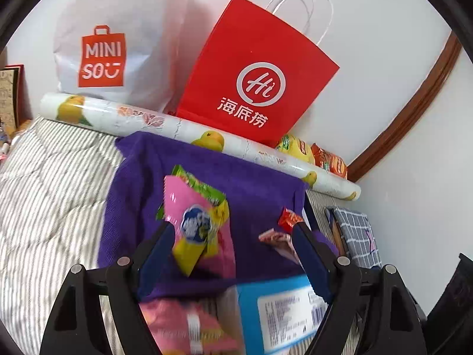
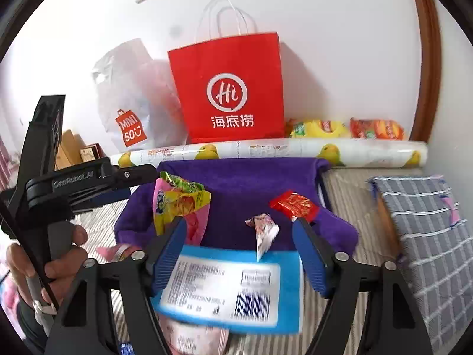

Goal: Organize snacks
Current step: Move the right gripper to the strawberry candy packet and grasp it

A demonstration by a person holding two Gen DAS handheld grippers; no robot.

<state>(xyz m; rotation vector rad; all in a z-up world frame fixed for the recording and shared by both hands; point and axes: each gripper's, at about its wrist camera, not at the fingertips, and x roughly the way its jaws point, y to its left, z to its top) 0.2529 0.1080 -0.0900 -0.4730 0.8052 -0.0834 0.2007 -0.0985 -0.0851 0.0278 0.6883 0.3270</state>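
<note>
Snack packets [image 2: 180, 204] on purple cloth [image 2: 245, 183]

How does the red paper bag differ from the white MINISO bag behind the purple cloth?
The red paper bag is stiff, keeps flat sides and has white cord handles; the white MINISO bag is soft and crumpled, and no handles can be seen on it. The red bag carries a round white "Hi" logo, the white bag an orange square logo. Both stand against the wall behind the duck-print roll.
</note>
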